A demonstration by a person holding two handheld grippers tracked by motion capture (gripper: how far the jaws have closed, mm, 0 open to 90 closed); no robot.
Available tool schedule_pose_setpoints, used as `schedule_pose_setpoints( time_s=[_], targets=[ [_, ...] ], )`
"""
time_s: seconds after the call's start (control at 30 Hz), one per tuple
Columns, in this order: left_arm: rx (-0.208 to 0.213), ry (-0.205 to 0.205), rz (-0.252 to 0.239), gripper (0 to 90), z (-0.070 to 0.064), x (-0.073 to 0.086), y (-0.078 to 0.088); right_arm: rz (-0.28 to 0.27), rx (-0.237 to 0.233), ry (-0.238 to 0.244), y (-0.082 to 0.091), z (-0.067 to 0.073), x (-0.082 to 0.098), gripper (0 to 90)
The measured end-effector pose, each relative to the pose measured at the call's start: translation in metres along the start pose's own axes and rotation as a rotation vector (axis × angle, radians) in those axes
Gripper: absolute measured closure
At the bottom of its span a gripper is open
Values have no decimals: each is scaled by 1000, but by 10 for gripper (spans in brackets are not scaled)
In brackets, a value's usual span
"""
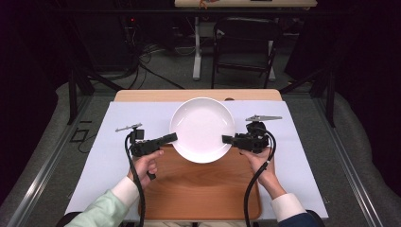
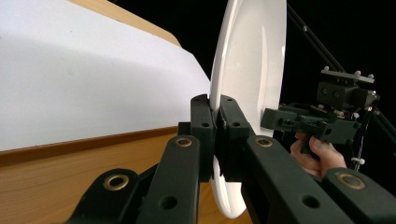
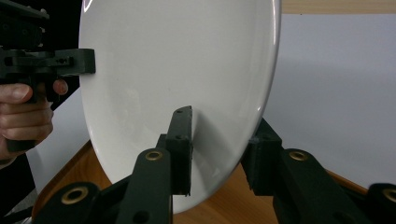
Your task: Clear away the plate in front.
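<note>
In the high view, a white plate (image 1: 202,128) is at the middle of the table, partly over a wooden board (image 1: 198,189) and partly over a white sheet (image 1: 118,156) that covers the table (image 1: 198,95). The left gripper (image 1: 173,137) comes from the left side and its jaws reach the left rim of the plate. The right gripper (image 1: 226,139) comes from the right side and its jaws reach the right rim. Each gripper is held by one hand, and a black cable hangs from each toward the person. In the left gripper view, the two black jaws of the left gripper (image 2: 215,135) are closed tight on the rim of the plate (image 2: 252,60), one jaw on each face, so the plate is gripped there. Beyond the plate, the right gripper (image 2: 271,119) is at the opposite rim, with the hand (image 2: 317,156) under it. In the right gripper view, the rim of the plate (image 3: 177,65) is between the jaws of the right gripper (image 3: 219,149). One jaw lies against the inner face of the plate and the other is at the back face, near the edge, so the jaws stand narrow around the rim. On the far side, the left gripper (image 3: 91,60) holds the opposite rim, with the hand (image 3: 23,116) below it.
</note>
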State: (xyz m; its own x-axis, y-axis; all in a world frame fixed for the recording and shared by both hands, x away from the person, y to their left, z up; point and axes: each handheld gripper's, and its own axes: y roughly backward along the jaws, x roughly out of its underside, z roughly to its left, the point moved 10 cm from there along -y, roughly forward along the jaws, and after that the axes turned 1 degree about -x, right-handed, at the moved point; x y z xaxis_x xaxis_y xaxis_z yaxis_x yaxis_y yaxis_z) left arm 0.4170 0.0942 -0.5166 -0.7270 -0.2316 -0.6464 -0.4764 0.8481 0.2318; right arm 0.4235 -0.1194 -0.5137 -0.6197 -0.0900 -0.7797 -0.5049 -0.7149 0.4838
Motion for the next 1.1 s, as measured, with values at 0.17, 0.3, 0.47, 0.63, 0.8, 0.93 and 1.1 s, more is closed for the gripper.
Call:
schedule_pose_setpoints(
  time_s=[0.17, 0.3, 0.47, 0.63, 0.8, 0.93, 1.1],
  targets=[
    [-13, -36, 9, 857, 0, -1, 1, -1, 1, 16, 2, 3, 0, 690],
    [-23, -71, 16, 854, -2, -1, 1, -1, 4, 27, 4, 4, 1, 696],
    [-41, -131, 31, 849, -4, 0, 1, 3, 13, 42, 7, 5, 2, 701],
    [-48, -167, 42, 844, -7, 1, 1, -1, 14, 48, 10, 6, 2, 712],
    [-55, -198, 49, 840, -9, 2, 2, -6, 17, 60, 14, 8, 2, 722],
    [-60, -220, 60, 837, -10, 4, 2, -11, 19, 68, 16, 10, 2, 728],
    [-72, -248, 74, 833, -11, 8, 5, -6, 25, 87, 19, 12, 4, 737]
  ],
)
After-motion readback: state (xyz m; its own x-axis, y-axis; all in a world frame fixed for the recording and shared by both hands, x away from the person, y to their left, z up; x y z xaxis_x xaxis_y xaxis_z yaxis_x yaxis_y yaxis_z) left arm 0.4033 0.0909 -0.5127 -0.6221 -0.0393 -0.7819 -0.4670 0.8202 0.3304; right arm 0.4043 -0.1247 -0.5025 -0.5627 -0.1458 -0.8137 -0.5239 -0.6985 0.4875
